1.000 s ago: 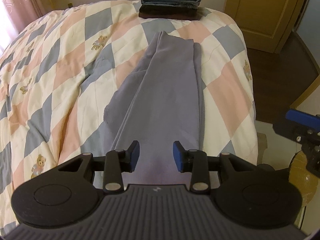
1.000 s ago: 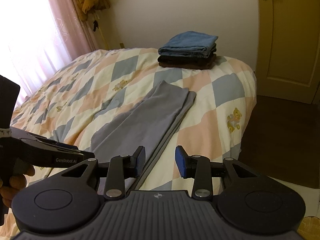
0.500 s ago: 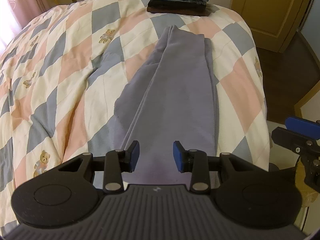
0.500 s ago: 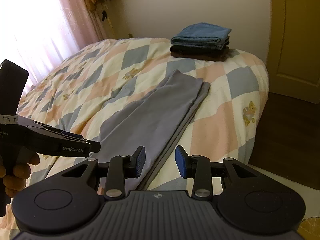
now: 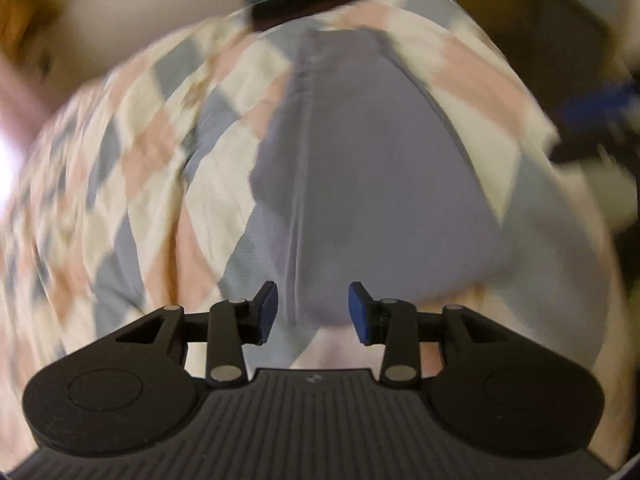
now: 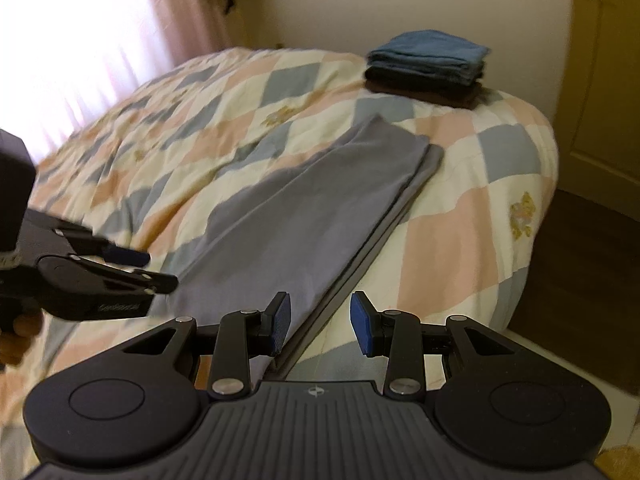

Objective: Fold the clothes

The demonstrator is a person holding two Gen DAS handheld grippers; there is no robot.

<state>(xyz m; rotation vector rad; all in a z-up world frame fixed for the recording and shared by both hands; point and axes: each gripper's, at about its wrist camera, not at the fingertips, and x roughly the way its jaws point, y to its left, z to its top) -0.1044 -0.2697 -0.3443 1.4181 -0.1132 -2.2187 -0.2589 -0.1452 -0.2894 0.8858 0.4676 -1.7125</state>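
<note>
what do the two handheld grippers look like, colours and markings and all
Both match: a matte black body with a ribbed top plate carrying a small pale logo, two round discs at the sides, silver pivot pins, and black fingers tipped with blue pads. The left gripper, seen side-on, has faint pale lettering. No cables or sleeves show.

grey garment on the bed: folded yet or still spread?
Partly folded: the grey garment lies as a long narrow strip on the quilt, a second layer's edge showing beneath along its right side.
</note>
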